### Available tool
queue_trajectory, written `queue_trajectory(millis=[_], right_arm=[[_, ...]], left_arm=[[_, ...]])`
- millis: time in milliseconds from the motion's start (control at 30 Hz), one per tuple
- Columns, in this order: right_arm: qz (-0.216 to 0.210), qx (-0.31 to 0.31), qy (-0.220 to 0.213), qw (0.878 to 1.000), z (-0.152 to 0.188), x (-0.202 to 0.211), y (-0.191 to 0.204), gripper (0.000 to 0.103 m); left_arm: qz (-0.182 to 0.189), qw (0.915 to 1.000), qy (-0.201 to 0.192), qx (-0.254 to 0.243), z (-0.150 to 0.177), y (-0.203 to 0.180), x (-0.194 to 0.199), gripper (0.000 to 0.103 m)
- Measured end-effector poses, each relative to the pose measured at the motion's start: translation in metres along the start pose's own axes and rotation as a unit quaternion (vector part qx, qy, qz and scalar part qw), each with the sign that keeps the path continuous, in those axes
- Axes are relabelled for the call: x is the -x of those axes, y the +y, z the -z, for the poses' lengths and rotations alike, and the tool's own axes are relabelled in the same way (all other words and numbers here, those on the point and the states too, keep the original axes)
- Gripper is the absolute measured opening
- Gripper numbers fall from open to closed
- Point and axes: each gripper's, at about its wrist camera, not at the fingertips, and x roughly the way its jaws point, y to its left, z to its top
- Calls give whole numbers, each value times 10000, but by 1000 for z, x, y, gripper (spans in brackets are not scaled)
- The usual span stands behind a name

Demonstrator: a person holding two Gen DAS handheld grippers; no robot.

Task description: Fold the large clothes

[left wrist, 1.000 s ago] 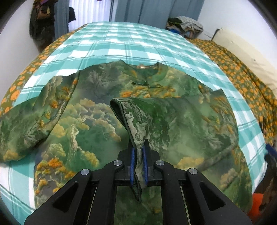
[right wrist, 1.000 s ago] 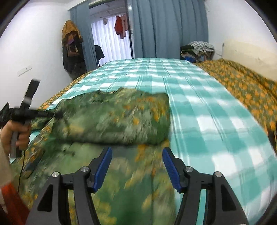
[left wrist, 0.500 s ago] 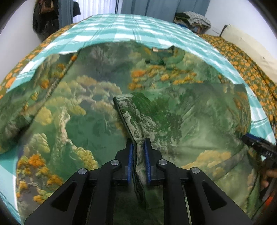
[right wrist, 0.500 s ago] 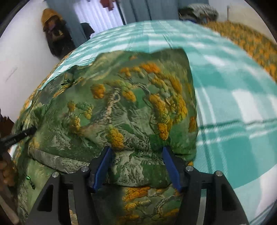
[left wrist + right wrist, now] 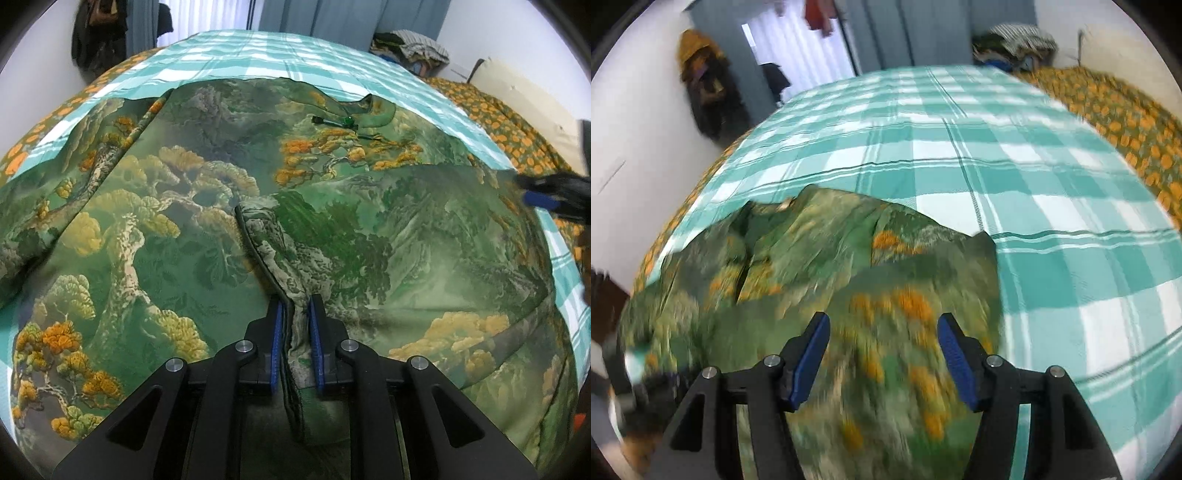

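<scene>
Right tongs (image 5: 882, 347) now above garment (image 5: 184, 229)

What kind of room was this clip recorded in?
Most likely a bedroom: a bed with a teal checked sheet, blue-grey curtains by a window, and a pile of clothes in the corner.

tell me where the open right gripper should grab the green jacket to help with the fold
Likely the folded right edge of the green jacket, coming in low from the checked bedspread side. That edge lies exposed on the bed just ahead of the right gripper, whose jaws stand open. The left gripper already pinches the sleeve cuff.
</scene>
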Motion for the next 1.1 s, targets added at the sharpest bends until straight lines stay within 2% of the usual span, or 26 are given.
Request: queue_trajectory(millis=[133, 267, 367, 467, 600, 667, 733, 800, 867, 900, 1000, 1100], right_arm=[[329, 0, 777, 9964, 16, -62, -2, 62], [449, 17, 599, 9972, 23, -68, 2, 62], [545, 182, 544, 9969, 26, -52, 9, 62], [636, 577, 412, 9955, 46, -21, 24, 62], [552, 1158, 454, 9907, 93, 9, 43, 62], [535, 1252, 427, 9898, 119, 26, 48, 62], [514, 1237, 403, 9902, 144, 48, 53, 62], [220, 935, 306, 9949, 175, 76, 55, 62], [208, 801, -31, 9966, 199, 103, 58, 62], [246, 796, -157, 9964, 209, 111, 61, 63], [371, 775, -584, 9946, 245, 139, 67, 77], [430, 962, -719, 9918, 268, 151, 74, 79]], left_arm=[[6, 10000, -54, -2, 3, 1, 0, 14], [52, 10000, -56, 32, 5, 2, -2, 15], [62, 10000, -64, 41, 5, 3, -1, 15], [46, 10000, -64, 29, 5, 3, -1, 15], [-4, 10000, -37, -4, 3, 1, 0, 15], [-45, 10000, -61, -54, 1, -2, 3, 16], [-149, 9997, -109, -147, 1, -5, 12, 27], [-315, 9991, -204, -172, 4, -6, 27, 67], [-327, 9987, -363, -155, 11, -4, 46, 83], [-303, 9985, -431, -166, 16, -3, 57, 85], [-272, 9982, -427, -313, 30, 6, 89, 85], [-408, 9975, -451, -359, 43, 23, 116, 90]])
